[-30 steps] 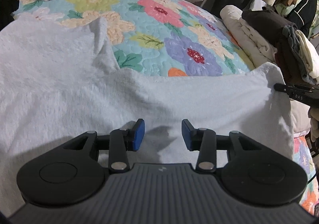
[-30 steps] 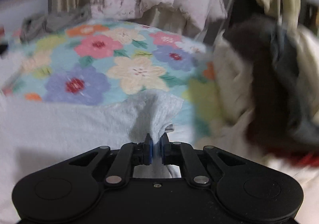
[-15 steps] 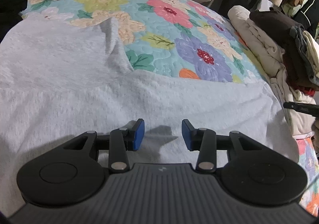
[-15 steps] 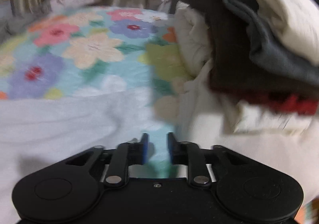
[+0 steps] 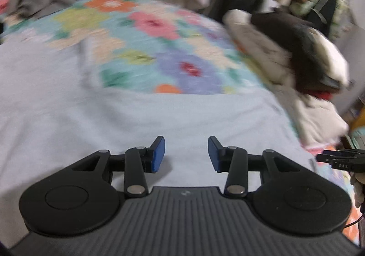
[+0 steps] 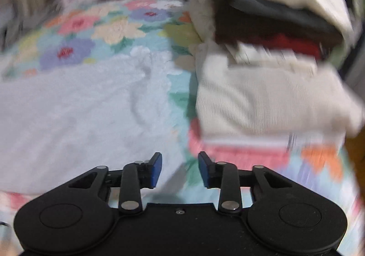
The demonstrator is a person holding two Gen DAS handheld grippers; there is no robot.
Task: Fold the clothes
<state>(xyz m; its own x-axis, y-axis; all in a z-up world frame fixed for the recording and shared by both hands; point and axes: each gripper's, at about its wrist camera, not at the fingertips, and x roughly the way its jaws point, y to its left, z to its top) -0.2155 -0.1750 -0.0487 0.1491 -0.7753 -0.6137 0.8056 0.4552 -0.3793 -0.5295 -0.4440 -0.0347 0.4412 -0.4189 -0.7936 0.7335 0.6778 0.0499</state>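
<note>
While both grippers, left gripper (image 5: 186, 153) and right gripper (image 6: 179, 170), gape empty over the fluffy pale garment (image 5: 136, 123), only the right view shows a ribbed cream fold (image 6: 262, 105).

Almost nothing here can be read. The only writing sits on the black body of the right gripper (image 5: 342, 160), at the right edge of the left wrist view: a few small pale characters printed on its side, too small and smeared to make out. The left gripper (image 5: 186, 153) carries a tiny pale mark at the middle of its ribbed grey housing, more an emblem than letters. The blurred right wrist view shows no text.
</note>
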